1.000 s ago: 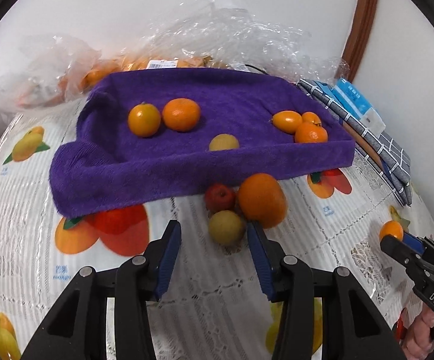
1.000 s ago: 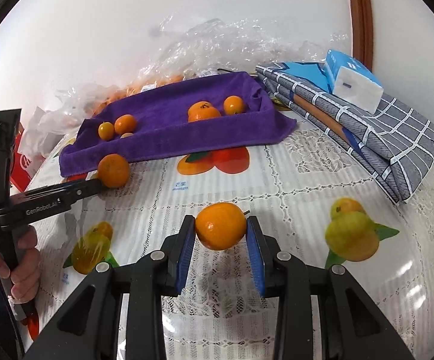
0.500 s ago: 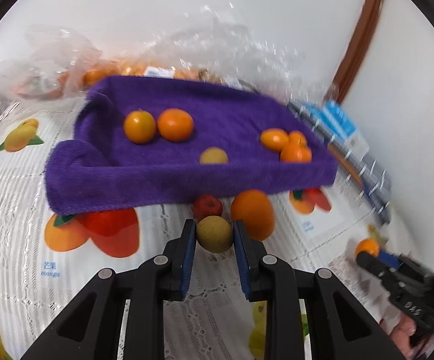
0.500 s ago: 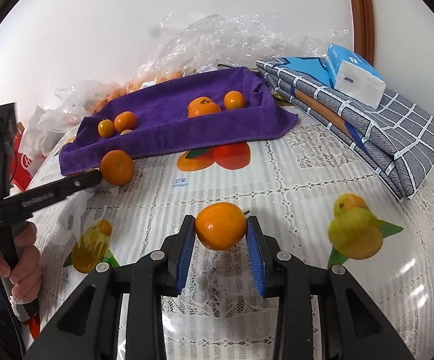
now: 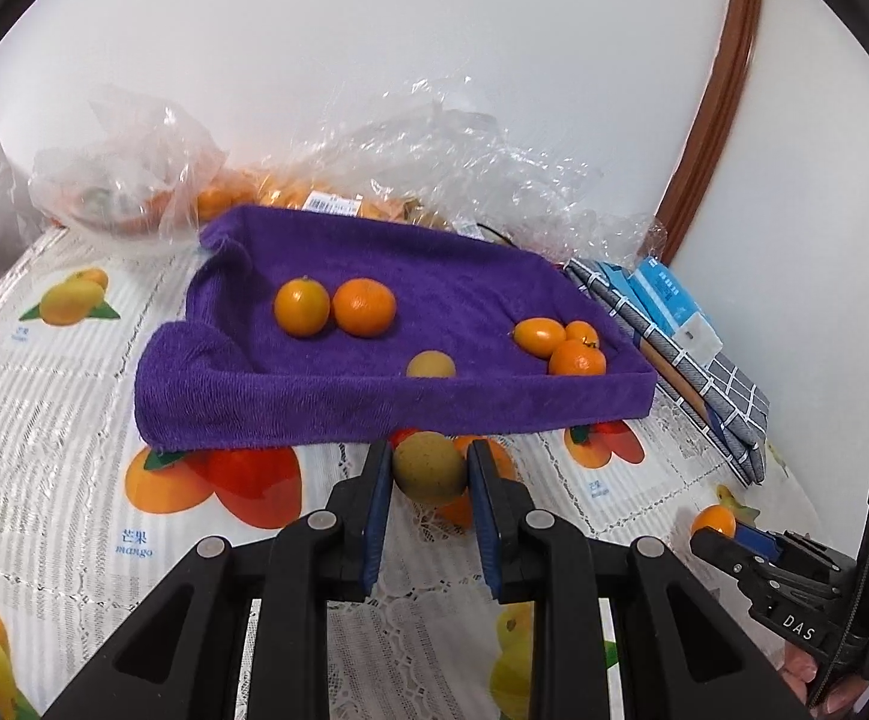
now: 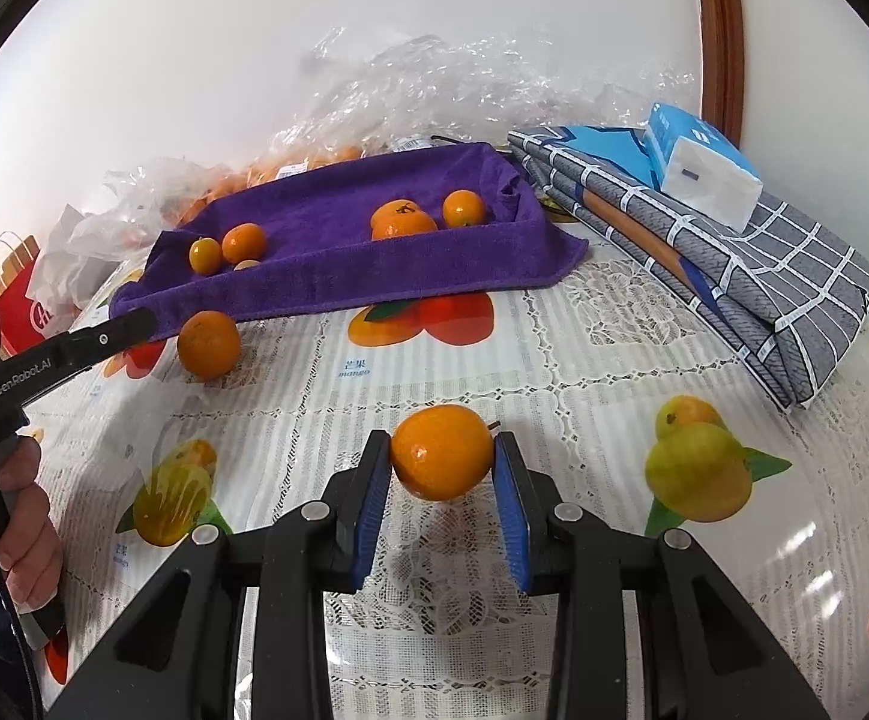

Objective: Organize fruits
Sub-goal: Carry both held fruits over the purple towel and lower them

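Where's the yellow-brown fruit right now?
Left wrist view: yellow-brown fruit clamped in the left gripper, just in front of the purple towel.

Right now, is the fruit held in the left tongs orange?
No: the left tongs are shut on a yellow-brown fruit, not an orange one.

Six fruits lay on the purple towel [image 5: 434, 276]: five orange citrus [image 5: 364, 306] and one yellow-brown fruit [image 5: 430, 365]. Two grippers each held one fruit: a yellow-brown fruit [image 5: 429, 467] and an orange [image 6: 442, 452]. One more orange [image 6: 209, 344] sat on the tablecloth [image 6: 584, 360]. One tissue pack [image 6: 701, 165] topped one folded plaid cloth [image 6: 764, 276].
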A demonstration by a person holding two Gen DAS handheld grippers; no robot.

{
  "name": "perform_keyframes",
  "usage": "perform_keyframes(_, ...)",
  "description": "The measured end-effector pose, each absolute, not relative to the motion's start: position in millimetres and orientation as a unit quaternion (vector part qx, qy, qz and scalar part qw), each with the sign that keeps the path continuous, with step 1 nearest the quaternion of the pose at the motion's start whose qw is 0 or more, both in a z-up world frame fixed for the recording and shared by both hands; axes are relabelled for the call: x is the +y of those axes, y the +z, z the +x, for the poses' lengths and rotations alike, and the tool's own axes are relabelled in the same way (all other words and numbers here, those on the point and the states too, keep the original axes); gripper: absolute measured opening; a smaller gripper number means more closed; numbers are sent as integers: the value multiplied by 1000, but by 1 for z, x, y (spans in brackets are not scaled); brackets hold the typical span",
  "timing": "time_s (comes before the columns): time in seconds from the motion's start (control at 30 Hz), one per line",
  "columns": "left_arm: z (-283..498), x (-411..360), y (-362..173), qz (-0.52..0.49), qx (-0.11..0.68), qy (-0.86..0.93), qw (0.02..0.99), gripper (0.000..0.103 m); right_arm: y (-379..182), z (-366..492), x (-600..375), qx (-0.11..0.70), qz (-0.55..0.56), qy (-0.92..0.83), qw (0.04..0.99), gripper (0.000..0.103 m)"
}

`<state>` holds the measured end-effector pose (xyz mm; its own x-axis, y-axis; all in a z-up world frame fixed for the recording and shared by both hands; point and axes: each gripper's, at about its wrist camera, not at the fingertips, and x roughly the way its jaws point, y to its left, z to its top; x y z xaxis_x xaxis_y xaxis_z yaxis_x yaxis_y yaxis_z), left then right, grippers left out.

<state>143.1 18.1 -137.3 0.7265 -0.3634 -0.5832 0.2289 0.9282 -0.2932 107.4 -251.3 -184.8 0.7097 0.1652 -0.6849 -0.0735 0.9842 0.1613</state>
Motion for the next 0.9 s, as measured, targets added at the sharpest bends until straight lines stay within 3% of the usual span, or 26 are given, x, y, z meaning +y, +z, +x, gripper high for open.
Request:
perform_keyframes(0.4, 144, 34, -129, -131, 330, -140, 924, 24, -162, 129, -237, 362, 56, 86, 927, 34)
perform_keyframes(0.7, 192, 62, -96, -140, 343, -100, 923, 24, -121, 188, -203, 324, 31, 118, 938, 34)
perform_keyframes(0.9, 231, 70, -117, -159, 369, -90, 911, 24, -123, 235, -182, 334, 30, 132, 933, 34)
